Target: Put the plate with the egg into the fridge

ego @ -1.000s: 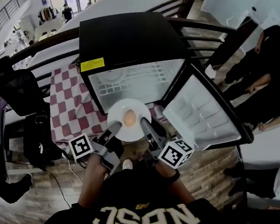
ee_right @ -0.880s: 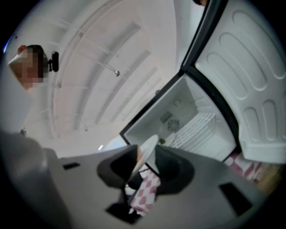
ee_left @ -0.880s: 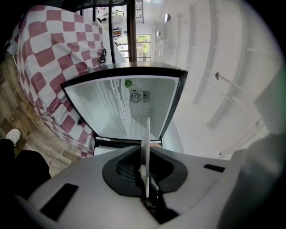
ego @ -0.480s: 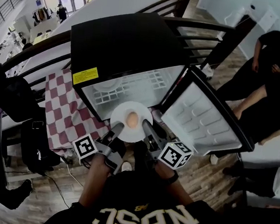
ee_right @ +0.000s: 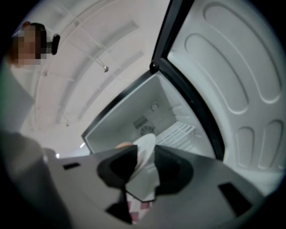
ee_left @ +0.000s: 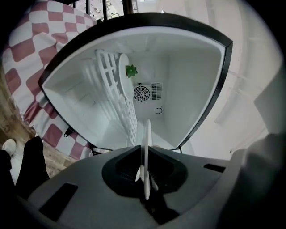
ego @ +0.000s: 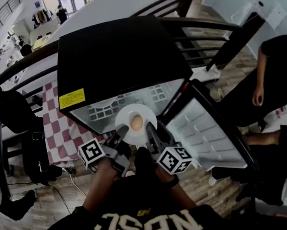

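Two grippers, the left hand-held gripper (ego: 120, 131) and right hand-held gripper (ego: 149, 128), are each clamped on the near rim of one round white plate (ego: 126, 115) bearing one brown egg (ego: 137, 121). It has advanced to the mouth of the one open black fridge (ego: 119, 54), so sliding it in looks imminent. A second white plate (ee_left: 124, 71) already sits inside.

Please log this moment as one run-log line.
plate: held at open fridge front | egg: on plate | left gripper: shut on plate rim | right gripper: shut on plate rim
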The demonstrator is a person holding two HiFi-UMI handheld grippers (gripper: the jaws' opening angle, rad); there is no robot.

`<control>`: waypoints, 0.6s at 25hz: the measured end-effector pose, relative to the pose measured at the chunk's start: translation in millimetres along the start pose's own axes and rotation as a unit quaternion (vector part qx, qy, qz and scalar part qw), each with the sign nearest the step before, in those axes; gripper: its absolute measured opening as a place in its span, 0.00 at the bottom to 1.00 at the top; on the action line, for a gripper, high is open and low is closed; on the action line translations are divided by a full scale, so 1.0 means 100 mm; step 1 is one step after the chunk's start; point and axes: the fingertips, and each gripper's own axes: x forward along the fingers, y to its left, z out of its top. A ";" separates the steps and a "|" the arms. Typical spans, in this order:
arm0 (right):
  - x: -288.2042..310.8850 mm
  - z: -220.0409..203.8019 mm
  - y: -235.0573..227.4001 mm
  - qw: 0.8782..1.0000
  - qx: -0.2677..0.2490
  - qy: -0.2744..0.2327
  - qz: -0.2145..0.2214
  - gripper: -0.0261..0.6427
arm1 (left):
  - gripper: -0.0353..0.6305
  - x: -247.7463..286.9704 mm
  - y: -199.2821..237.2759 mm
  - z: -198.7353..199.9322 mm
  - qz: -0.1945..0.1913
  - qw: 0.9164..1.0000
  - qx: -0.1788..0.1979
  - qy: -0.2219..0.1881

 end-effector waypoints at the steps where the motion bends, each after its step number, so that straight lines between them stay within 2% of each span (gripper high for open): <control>1: 0.03 0.02 -0.07 1.000 -0.007 0.000 -0.009 0.21 | 0.12 0.07 0.01 0.02 0.001 1.000 0.007 0.000; 4: 0.14 0.06 -0.25 1.000 -0.008 0.002 -0.024 0.21 | 0.12 0.26 0.06 0.07 0.003 1.000 0.014 -0.002; 10: 0.36 0.14 -0.45 0.999 -0.034 0.012 -0.040 0.21 | 0.12 0.51 0.21 0.13 0.013 0.999 -0.042 -0.015; 15: 0.52 0.12 -0.58 0.998 -0.038 0.022 -0.045 0.21 | 0.12 0.64 0.36 0.25 0.035 0.998 -0.036 -0.030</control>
